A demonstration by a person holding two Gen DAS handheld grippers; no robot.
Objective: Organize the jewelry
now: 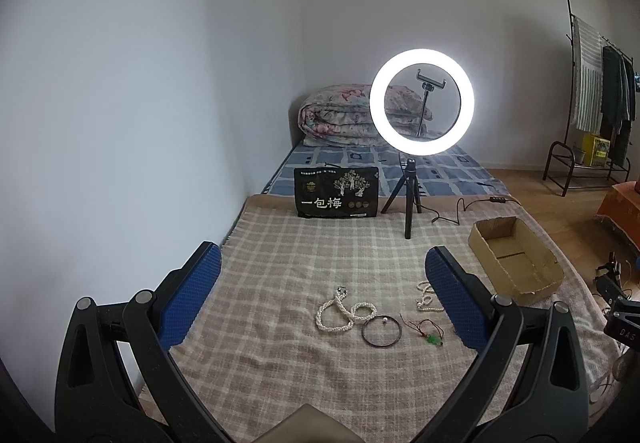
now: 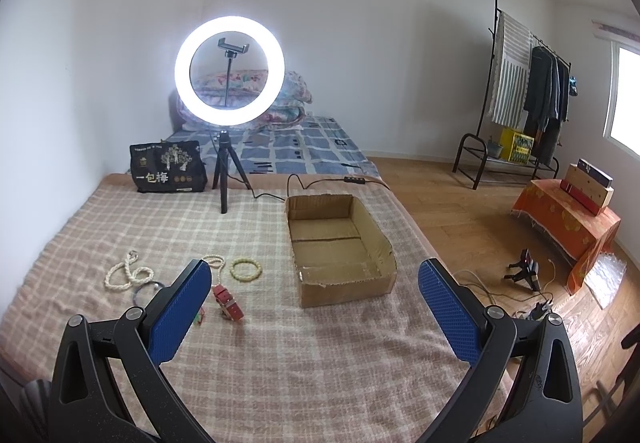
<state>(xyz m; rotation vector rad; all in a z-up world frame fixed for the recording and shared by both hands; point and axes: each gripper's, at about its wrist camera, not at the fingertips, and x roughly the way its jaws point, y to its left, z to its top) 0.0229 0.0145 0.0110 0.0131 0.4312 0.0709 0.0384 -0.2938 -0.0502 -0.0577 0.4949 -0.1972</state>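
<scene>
Jewelry lies on the plaid blanket (image 1: 280, 323): a white bead necklace (image 1: 344, 313), a dark bangle (image 1: 381, 330), a red cord with a green charm (image 1: 427, 332) and a second pearl strand (image 1: 424, 297) partly behind my left gripper's right finger. The right wrist view shows the white necklace (image 2: 127, 273), a yellow-green bracelet (image 2: 245, 269), a red watch (image 2: 229, 302) and a pearl strand (image 2: 216, 263). An open, empty cardboard box (image 2: 340, 247) sits to the right; it also shows in the left wrist view (image 1: 516, 259). My left gripper (image 1: 320, 283) and right gripper (image 2: 316, 295) are both open and empty above the blanket.
A lit ring light on a tripod (image 2: 228, 75) stands behind the jewelry, its cable (image 2: 320, 181) trailing right. A black snack bag (image 2: 168, 167) stands at the back left. The bed's right edge drops to a wooden floor (image 2: 460, 211) with cables and a clothes rack (image 2: 520, 91).
</scene>
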